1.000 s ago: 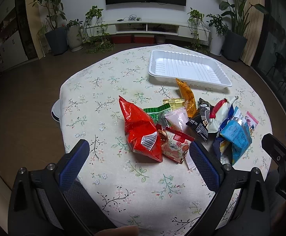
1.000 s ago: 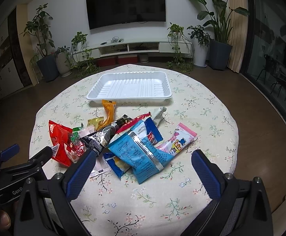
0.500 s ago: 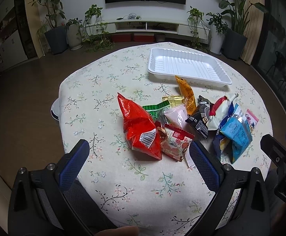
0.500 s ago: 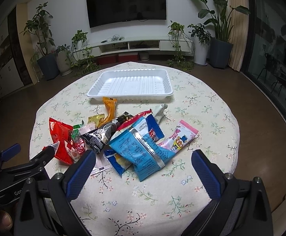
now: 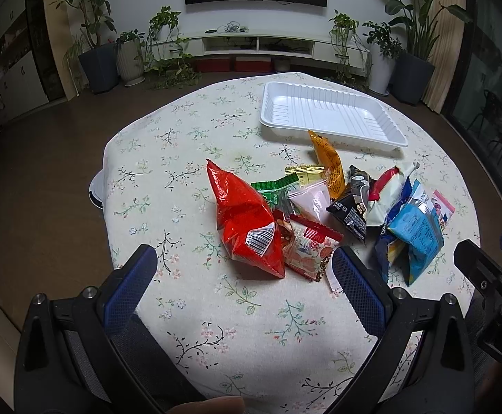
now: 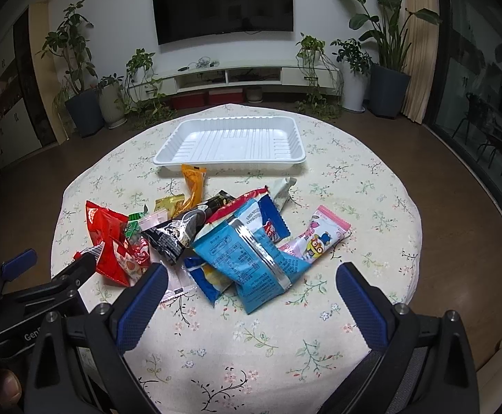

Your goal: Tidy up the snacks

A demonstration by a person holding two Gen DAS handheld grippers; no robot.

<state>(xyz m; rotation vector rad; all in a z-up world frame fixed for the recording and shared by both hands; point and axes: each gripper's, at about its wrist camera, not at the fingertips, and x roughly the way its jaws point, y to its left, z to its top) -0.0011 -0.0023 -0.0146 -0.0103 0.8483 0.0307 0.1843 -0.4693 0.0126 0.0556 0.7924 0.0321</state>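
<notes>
A pile of snack packets lies mid-table: a big red bag (image 5: 244,220), a small red-white packet (image 5: 307,246), a black packet (image 5: 352,207), an orange packet (image 5: 330,162) and a light blue bag (image 5: 416,231). An empty white tray (image 5: 330,114) sits beyond them. My left gripper (image 5: 244,276) is open, just short of the red bag. The right view has the blue bag (image 6: 247,258), a pink cartoon packet (image 6: 320,238) and the tray (image 6: 230,141). My right gripper (image 6: 251,293) is open, close before the blue bag.
A floral cloth covers the round table (image 5: 181,145). Bare cloth lies left of the pile and near the front edge. The left gripper's body (image 6: 26,296) shows at the lower left of the right view. Plants, a TV and a low cabinet stand behind.
Both grippers have edged slightly forward toward the pile; the snacks and tray have not moved. Both stay open.
</notes>
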